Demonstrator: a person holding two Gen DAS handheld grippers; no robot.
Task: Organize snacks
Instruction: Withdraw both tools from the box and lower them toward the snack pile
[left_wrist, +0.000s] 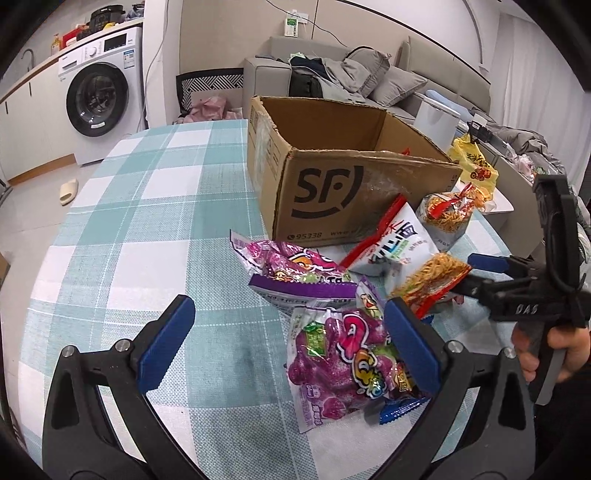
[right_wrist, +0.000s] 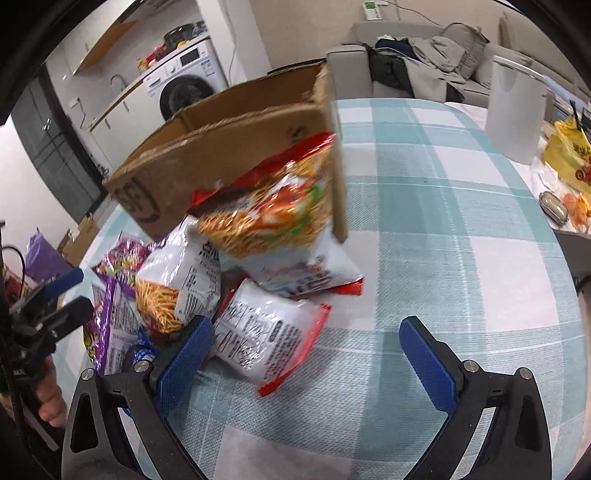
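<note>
My left gripper (left_wrist: 288, 339) spread wide, empty; purple candy bag (left_wrist: 343, 362) just ahead, under right finger, long axis running away from me. My right gripper (right_wrist: 306, 354) also spread, empty, white noodle-snack packet (right_wrist: 266, 339) beside left finger. Cardboard box (left_wrist: 332, 177) beyond pile on tabletop (left_wrist: 147, 221).

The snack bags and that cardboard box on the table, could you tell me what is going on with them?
A person holds a hand-held gripper in each hand over a checked table, sorting snacks. An open cardboard box stands there with bags piled beside it: purple candy bags nearest the left hand-held gripper and noodle-snack bags by the right hand-held gripper. Both are open and hold nothing. Something red peeks over the box's edge, but its contents are mostly hidden.
</note>
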